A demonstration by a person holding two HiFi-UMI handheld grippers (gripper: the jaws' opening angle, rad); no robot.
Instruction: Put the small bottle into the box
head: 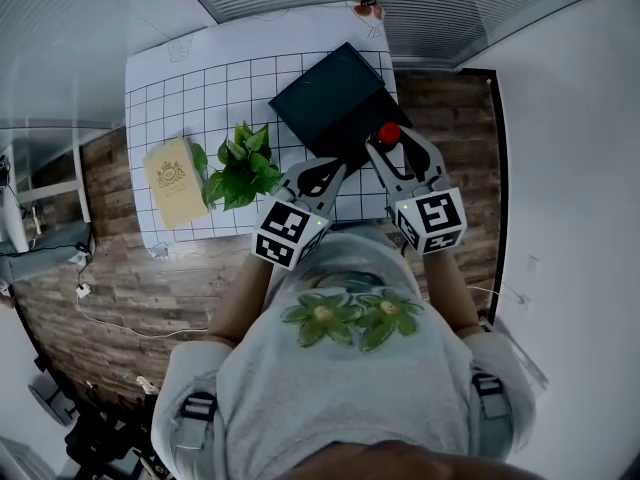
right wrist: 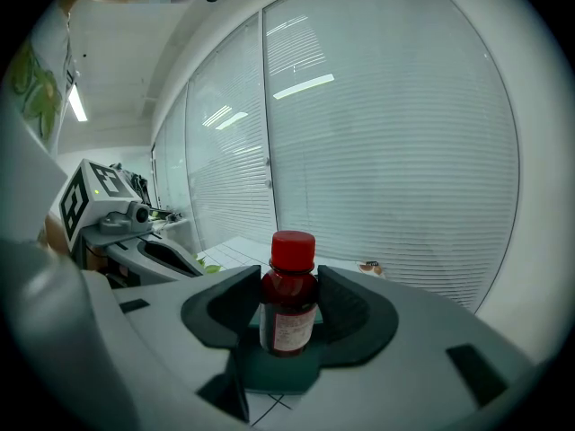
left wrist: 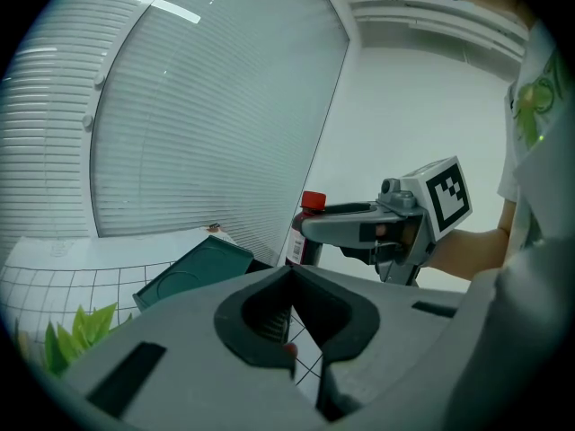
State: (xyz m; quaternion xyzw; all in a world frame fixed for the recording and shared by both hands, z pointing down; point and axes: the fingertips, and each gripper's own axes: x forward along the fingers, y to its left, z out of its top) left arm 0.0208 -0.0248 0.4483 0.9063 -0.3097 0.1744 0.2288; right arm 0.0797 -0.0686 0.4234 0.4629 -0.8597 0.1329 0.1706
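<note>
The bottle (right wrist: 289, 305) is held upright between the jaws of the right gripper (right wrist: 289, 277), which are closed on its body; its red cap stands above them. In the head view the bottle is seen over the near right corner of the box (head: 330, 96), and the box's dark surface shows just below the bottle in the right gripper view. Whether the two touch cannot be told. The left gripper (left wrist: 289, 275) is held just beside, its jaws brought together on nothing. A plant (head: 240, 163) lies on the grid mat (head: 190, 88), left of the box.
</note>
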